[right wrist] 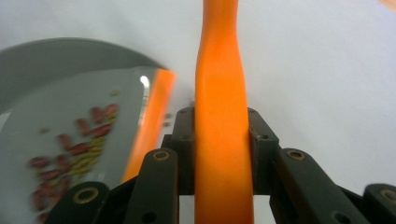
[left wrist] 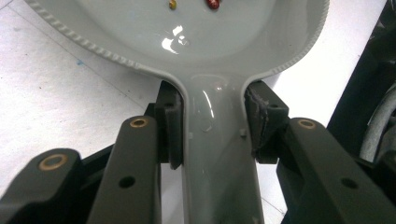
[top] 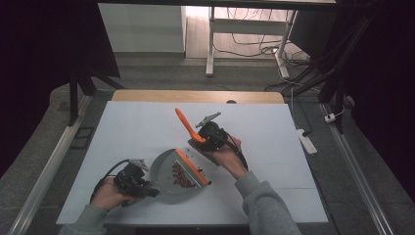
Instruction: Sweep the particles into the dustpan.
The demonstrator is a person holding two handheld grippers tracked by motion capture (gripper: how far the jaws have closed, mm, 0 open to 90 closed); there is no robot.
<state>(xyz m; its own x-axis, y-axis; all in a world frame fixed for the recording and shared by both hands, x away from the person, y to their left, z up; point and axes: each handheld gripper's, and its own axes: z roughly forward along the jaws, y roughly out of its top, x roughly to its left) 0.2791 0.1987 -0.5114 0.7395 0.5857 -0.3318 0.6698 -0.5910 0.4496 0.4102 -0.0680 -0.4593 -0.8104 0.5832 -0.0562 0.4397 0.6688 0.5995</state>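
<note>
The left gripper is clamping the handle of the grey dustpan on the table, and the right gripper is gripping the orange brush just beside its lip. Most beans are lying inside the pan already, so probably only a few strays and the emptying are remaining.

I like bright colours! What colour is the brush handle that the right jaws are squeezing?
Bright orange. The brush handle shows best in the right gripper view, clamped between the black jaws.

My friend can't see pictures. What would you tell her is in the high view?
A person at a white table holds a grey dustpan by its handle in the left gripper; dark red beans lie inside near its orange lip. The right gripper grips a small brush by its orange handle, just beyond the pan.
</note>
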